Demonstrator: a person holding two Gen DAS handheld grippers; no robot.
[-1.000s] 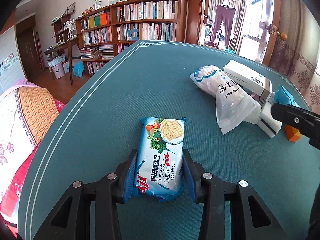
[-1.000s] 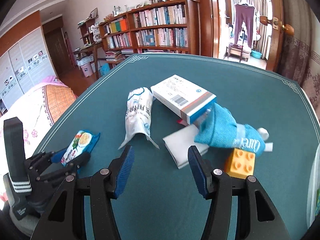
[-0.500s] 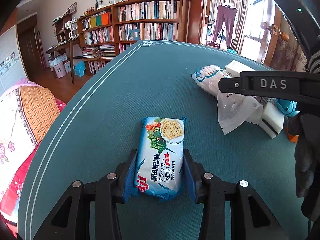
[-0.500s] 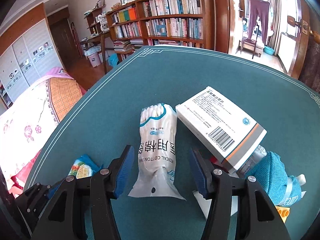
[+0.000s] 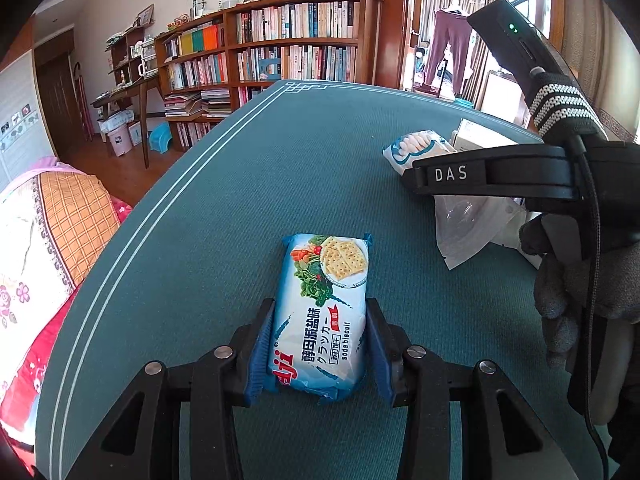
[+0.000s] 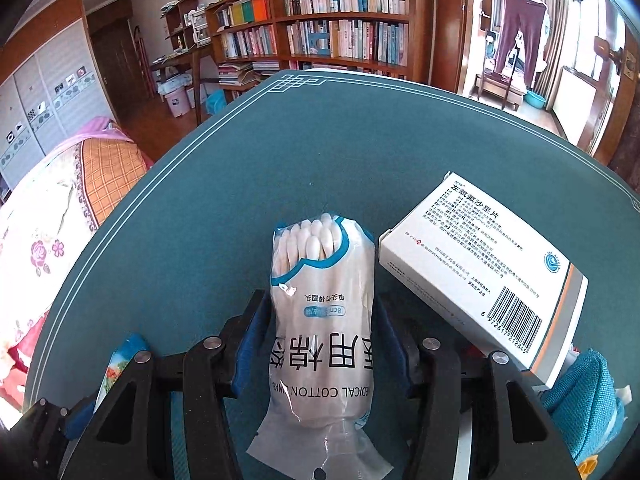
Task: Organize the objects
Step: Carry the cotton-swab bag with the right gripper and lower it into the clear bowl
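Observation:
My left gripper [image 5: 318, 344] is shut on a blue soda biscuit pack [image 5: 324, 312] that lies on the teal table [image 5: 280, 168]. My right gripper [image 6: 322, 336] has its jaws around a bag of medical cotton swabs [image 6: 322, 320], close to both sides of it but still apart from the bag. The right gripper's body [image 5: 492, 176] shows in the left wrist view, over the swab bag [image 5: 416, 148]. A white medicine box [image 6: 488, 272] lies tilted just right of the swabs. The biscuit pack's edge [image 6: 120, 364] shows at the lower left of the right wrist view.
A blue knitted item [image 6: 588, 400] and an orange block [image 6: 588, 470] lie at the right, partly under the box. The table's left edge [image 5: 120, 248] drops to a bed with a patterned quilt [image 5: 48, 232]. Bookshelves [image 5: 280, 40] stand beyond the far edge.
My right gripper moved forward and left over the swab bag, which now sits between its jaws. My left gripper stayed shut on the biscuit pack in place.

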